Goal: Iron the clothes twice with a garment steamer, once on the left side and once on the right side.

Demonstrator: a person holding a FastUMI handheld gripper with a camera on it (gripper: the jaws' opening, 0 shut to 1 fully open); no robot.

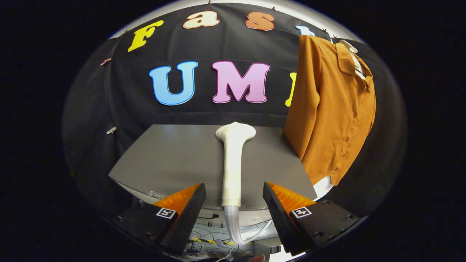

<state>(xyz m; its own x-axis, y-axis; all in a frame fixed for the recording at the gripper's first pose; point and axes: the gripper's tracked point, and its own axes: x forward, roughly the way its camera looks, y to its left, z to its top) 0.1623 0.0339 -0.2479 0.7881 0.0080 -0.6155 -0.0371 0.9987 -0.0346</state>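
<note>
A white garment steamer head [233, 160] lies on the grey table [171, 160], its nozzle pointing away from me and its clear hose [233, 227] dropping over the table's near edge. My gripper [235, 194] is open, with one finger on each side of the steamer's handle and neither touching it. An orange-brown button shirt [331, 109] hangs on a white hanger [355, 54] to the right, beyond the table's right corner, in front of the black cloth wall.
The table's near edge runs just under the fingers. Below it lie cables and a white hose loop [218, 243]. The black cloth wall [131, 105] stands behind the table.
</note>
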